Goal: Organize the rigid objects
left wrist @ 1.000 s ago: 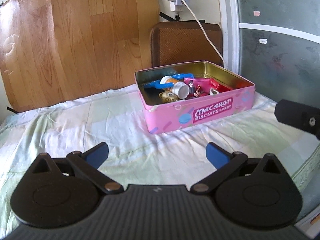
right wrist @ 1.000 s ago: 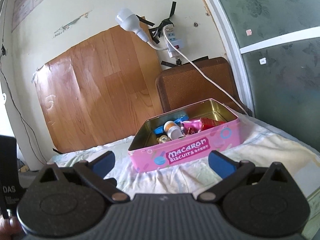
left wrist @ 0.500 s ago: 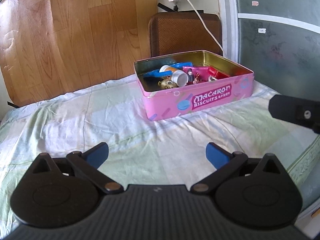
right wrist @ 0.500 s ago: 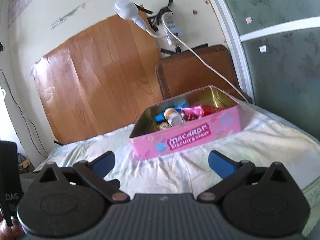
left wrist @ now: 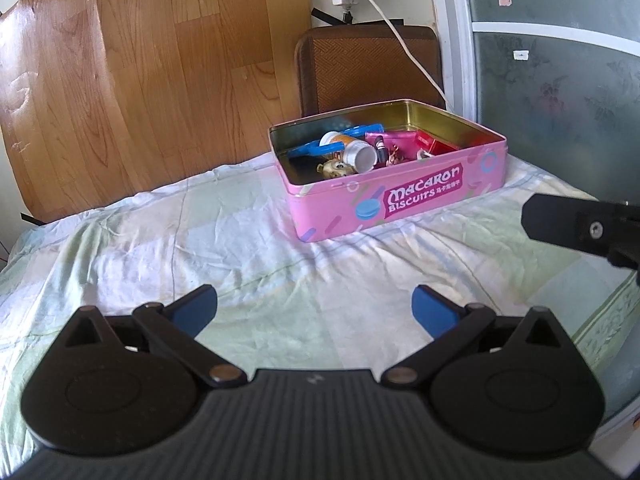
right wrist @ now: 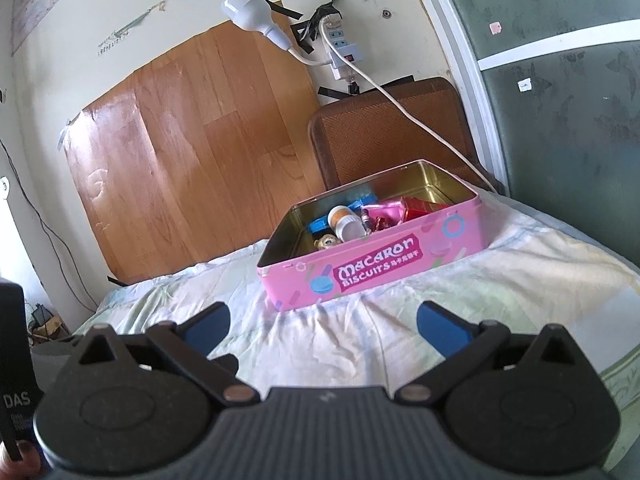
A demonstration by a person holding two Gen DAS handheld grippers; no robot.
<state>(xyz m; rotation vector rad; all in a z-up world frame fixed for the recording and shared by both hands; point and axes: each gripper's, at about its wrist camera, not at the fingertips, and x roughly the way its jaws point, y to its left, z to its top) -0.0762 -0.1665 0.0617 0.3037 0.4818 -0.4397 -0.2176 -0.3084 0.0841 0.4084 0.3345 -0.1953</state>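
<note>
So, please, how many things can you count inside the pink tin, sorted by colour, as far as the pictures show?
Blue: 1, a plastic piece
White and orange: 1, a bottle
Magenta: 1, a foil packet
Red: 1, a box
Golden: 1, a small figure
Total: 5 clearly visible in the tin; smaller bits are too unclear to count.

Each wrist camera looked forward and slightly down between its own spread fingers, low over the bed. Both faced the pink tin (left wrist: 394,196) (right wrist: 376,268) from near, sharing it and the wooden board (left wrist: 152,80) (right wrist: 200,152) behind.
</note>
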